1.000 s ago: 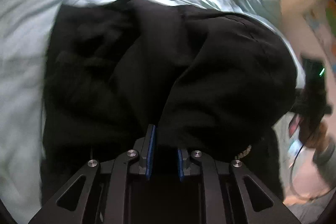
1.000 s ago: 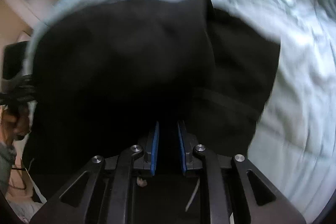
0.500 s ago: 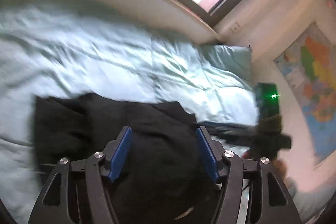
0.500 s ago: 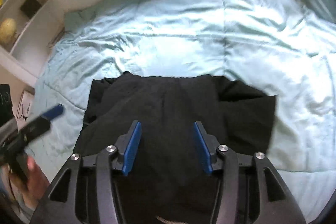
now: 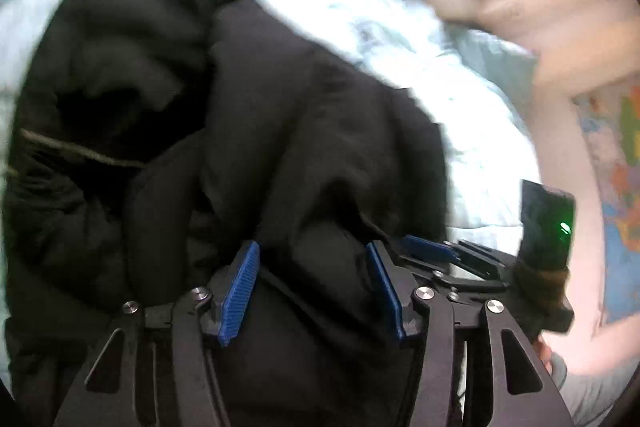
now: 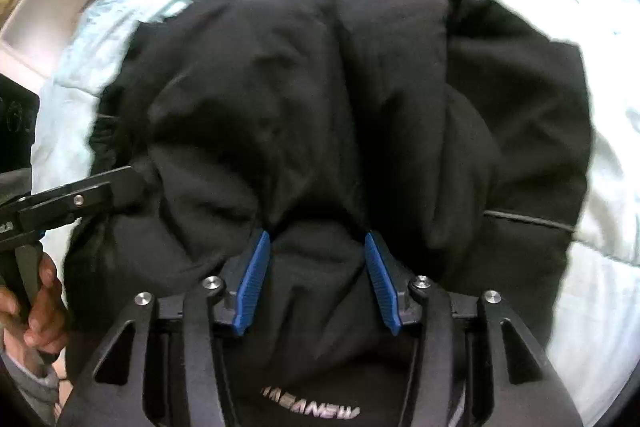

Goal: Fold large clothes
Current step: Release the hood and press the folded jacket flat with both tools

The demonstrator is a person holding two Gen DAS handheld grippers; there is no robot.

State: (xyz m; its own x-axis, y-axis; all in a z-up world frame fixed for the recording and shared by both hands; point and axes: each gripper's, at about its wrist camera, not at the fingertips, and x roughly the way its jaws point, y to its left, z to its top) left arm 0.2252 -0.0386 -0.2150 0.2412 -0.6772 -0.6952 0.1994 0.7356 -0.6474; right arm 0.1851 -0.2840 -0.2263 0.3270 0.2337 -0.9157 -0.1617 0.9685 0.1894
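Reopened hand-held gripper [image 6: 316,247] over garment [image 6: 320,87]

A bed [image 6: 592,307] carries everything here, covered by a pale mint-green quilt [image 5: 460,107] that is creased and stitched in wide panels. In the right wrist view the quilt fills the top of the frame and runs down the right edge. A black garment [image 6: 320,87] lies directly on it, bunched in thick folds and filling the centre of both views, with white lettering near the bottom of the right wrist view. In the left wrist view a pillow [image 5: 500,63] in the same green lies on the bed at upper right, just past the garment's edge.
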